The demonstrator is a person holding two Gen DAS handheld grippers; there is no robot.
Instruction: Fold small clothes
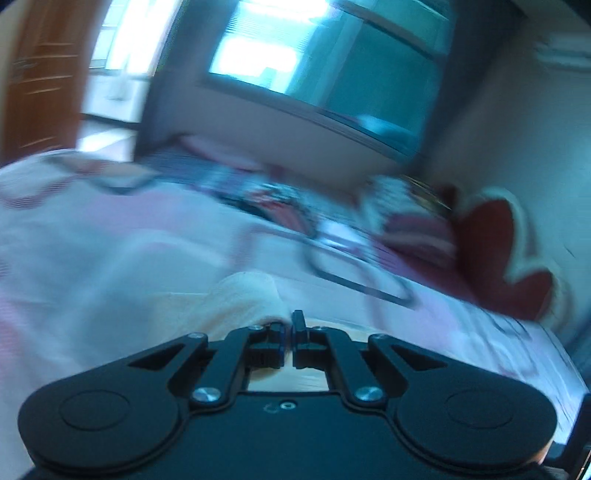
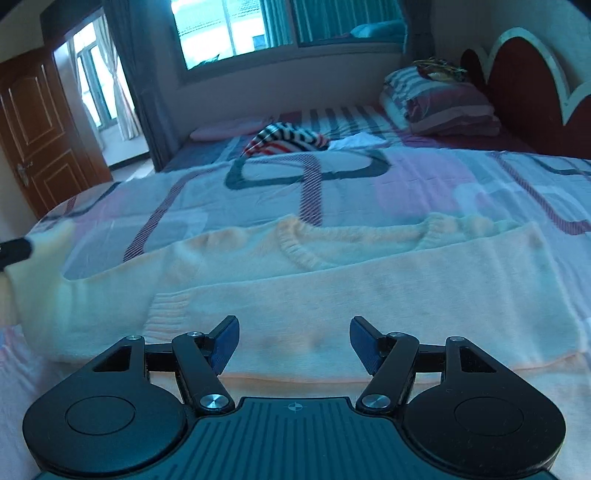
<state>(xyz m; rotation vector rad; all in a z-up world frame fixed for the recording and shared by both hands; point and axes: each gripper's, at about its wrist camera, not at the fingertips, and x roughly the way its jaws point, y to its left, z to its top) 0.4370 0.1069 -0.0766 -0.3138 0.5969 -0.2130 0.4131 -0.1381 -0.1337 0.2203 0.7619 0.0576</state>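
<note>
My left gripper is clamped shut on a sleeve of the peach knit sweater, lifting it at the bed's left edge. My right gripper hangs wide open above the sweater's body, gripping nothing. The sweater lies spread across the patterned bedspread.

A bed with a pink, grey and lilac patterned cover carries a striped garment and stacked striped pillows by a red headboard, with a window behind and a brown door at left.
</note>
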